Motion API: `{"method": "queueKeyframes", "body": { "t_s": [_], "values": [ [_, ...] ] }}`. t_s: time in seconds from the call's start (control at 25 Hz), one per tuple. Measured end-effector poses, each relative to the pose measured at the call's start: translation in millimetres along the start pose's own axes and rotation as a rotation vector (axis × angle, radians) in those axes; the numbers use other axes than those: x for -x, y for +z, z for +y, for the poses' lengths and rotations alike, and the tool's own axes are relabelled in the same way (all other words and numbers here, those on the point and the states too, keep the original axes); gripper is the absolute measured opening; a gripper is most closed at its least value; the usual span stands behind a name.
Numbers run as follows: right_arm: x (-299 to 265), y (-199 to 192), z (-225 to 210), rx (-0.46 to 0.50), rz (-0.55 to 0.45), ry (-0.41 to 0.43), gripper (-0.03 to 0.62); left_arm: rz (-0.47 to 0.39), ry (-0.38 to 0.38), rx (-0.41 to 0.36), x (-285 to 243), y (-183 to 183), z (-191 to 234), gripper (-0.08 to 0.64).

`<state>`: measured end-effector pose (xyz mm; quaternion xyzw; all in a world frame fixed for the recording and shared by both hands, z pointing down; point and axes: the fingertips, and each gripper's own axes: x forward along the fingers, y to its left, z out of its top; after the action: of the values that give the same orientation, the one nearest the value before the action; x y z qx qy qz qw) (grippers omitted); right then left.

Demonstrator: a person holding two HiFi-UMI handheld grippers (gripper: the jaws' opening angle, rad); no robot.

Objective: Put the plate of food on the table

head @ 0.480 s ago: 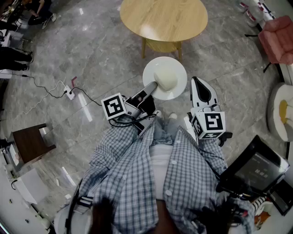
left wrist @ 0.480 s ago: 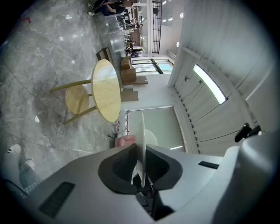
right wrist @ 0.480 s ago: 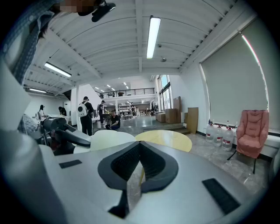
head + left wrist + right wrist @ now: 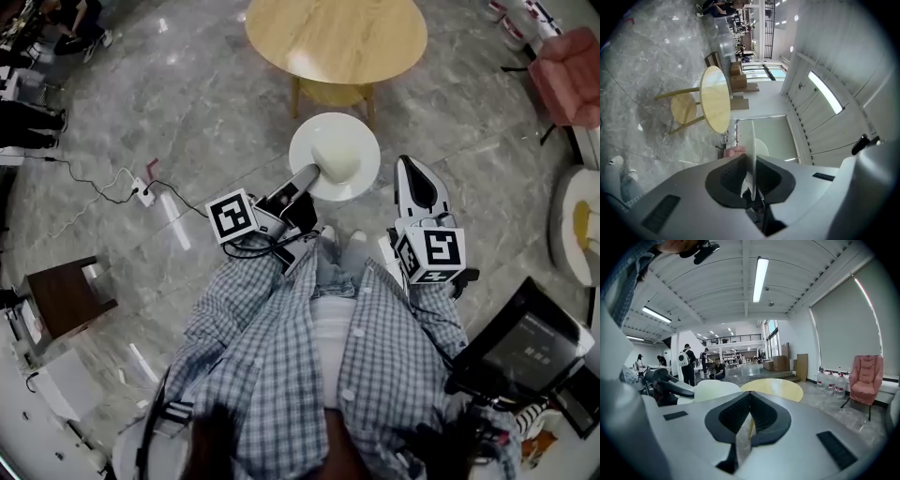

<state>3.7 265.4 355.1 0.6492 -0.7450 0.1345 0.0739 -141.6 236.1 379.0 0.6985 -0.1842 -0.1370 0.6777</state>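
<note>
Head view, picture places.

- Round wooden table [image 4: 337, 37] sits at top centre on a grey marble floor [image 4: 187, 112].
- White plate [image 4: 335, 157] is just below the table in the frame, in the air over the floor. It is not on the tabletop and looks roughly level.
- A pale domed mound of food [image 4: 339, 159] sits on the plate, a little right of its middle.
- Left claw [image 4: 312, 174] reaches up from centre-left to the plate's lower-left rim. In the left gripper view the plate shows edge-on, standing straight up between the two dark pads. The jaws are nearly closed and pinch the rim from both sides.
- Right claw [image 4: 412, 167] hangs to the right of the plate, near it but not touching. In the right gripper view its jaws are pressed together with nothing between them. Beyond them lie the plate at left and the yellowish tabletop at centre.
- Each claw carries a marker cube: the left one [image 4: 232, 216] and the right one [image 4: 431, 253].
- The person wears a checked shirt [image 4: 272, 347], which fills the lower middle. Two light shoes [image 4: 328, 234] show just below the plate.

Surroundings:
- Pink armchair [image 4: 572, 80] at upper right.
- Power strip with trailing cable [image 4: 142, 192] at left.
- Small dark side table [image 4: 61, 295] at lower left.
- Black screen [image 4: 525, 342] at lower right.
- In the right gripper view, several people stand far back in the hall, too small to describe.
</note>
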Motion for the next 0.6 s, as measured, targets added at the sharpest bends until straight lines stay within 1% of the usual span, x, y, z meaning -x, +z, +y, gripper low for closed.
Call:
{"method": "queueKeyframes", "body": {
  "t_s": [0.08, 0.16, 0.36, 0.48, 0.6],
  "values": [
    [12.4, -2.5, -7.7, -0.007, -0.01, -0.002, 0.008, -0.003, -0.001, -0.008, -1.4, -12.2, -2.1, 0.026],
    [16.8, -2.0, -8.6, -0.007, -0.018, 0.001, 0.008, -0.009, 0.001, -0.013, 0.7, -15.8, -3.5, 0.026],
    [6.8, 2.2, 8.2, 0.013, -0.027, -0.013, 0.008, -0.015, 0.001, -0.008, 18.0, 3.5, -1.3, 0.026],
    [3.3, 2.6, 7.1, 0.003, -0.032, -0.027, 0.008, -0.016, -0.001, -0.015, 19.7, 12.3, 0.4, 0.026],
    [-14.7, 7.6, 5.8, -0.012, -0.031, -0.031, 0.008, -0.023, -0.003, -0.007, 14.8, 33.2, 2.0, 0.026]
  ]
}}
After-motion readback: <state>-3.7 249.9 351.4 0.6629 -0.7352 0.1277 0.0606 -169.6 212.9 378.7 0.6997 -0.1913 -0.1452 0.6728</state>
